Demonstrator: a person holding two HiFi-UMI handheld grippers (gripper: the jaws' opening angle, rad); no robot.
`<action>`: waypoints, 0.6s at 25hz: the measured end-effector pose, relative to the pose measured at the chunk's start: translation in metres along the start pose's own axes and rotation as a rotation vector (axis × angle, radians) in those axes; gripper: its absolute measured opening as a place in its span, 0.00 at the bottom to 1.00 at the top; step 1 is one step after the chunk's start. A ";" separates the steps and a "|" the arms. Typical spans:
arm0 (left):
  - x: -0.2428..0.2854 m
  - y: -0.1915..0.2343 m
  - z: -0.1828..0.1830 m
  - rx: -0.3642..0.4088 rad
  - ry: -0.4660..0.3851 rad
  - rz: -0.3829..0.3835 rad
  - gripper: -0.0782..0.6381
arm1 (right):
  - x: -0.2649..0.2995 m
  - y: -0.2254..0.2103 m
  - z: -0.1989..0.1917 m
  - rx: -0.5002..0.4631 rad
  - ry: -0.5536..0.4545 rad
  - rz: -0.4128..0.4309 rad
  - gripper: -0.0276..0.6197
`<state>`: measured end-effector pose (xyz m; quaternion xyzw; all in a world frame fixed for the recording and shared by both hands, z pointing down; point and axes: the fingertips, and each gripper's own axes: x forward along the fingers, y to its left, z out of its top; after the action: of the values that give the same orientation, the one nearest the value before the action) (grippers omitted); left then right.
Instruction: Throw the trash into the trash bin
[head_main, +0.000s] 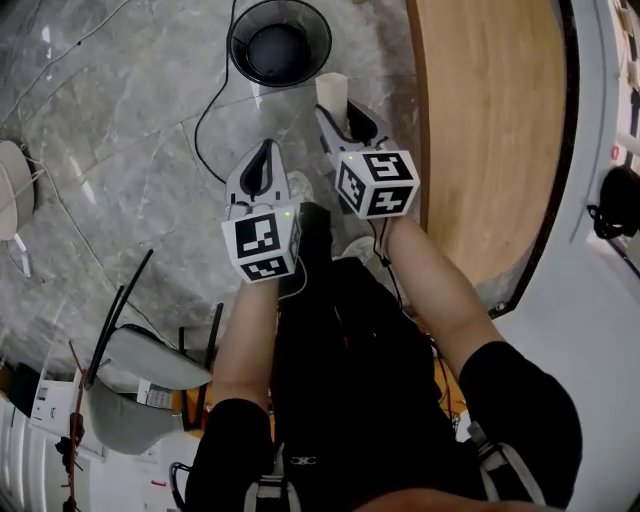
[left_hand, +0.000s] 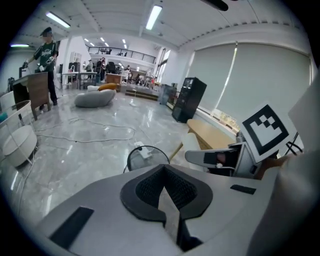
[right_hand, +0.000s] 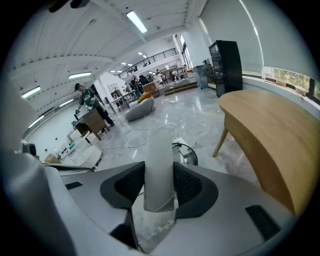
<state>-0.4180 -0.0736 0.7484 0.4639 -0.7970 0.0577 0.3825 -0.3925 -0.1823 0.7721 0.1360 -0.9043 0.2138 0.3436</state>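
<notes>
A white paper cup (right_hand: 159, 167) is clamped between the pads of my right gripper (right_hand: 159, 186), which is shut on it. In the head view the cup (head_main: 332, 92) pokes out ahead of the right gripper (head_main: 345, 125), short of a black wire trash bin (head_main: 279, 42) on the marble floor. My left gripper (head_main: 263, 172) hangs beside the right one, its jaws closed together with nothing in them (left_hand: 165, 192). The bin's rim (left_hand: 145, 156) shows just beyond the left jaws, and behind the cup as the bin (right_hand: 186, 151) in the right gripper view.
A curved wooden table (head_main: 495, 120) stands right of the bin. Black cables (head_main: 205, 120) trail across the floor to a white power strip (left_hand: 142, 151) by the bin. A grey chair (head_main: 140, 385) is at the lower left. A person (left_hand: 45, 55) stands far back.
</notes>
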 end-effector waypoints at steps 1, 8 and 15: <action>0.002 0.008 0.001 -0.010 0.002 0.004 0.13 | 0.015 0.001 0.003 -0.007 0.002 -0.001 0.31; 0.019 0.044 0.000 -0.049 0.015 0.015 0.13 | 0.107 -0.014 0.014 0.019 0.024 -0.036 0.31; 0.021 0.061 -0.005 -0.098 0.011 0.016 0.13 | 0.144 -0.017 0.004 0.108 0.045 -0.038 0.34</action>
<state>-0.4687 -0.0516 0.7820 0.4380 -0.8004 0.0242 0.4087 -0.4922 -0.2133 0.8720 0.1668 -0.8806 0.2589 0.3601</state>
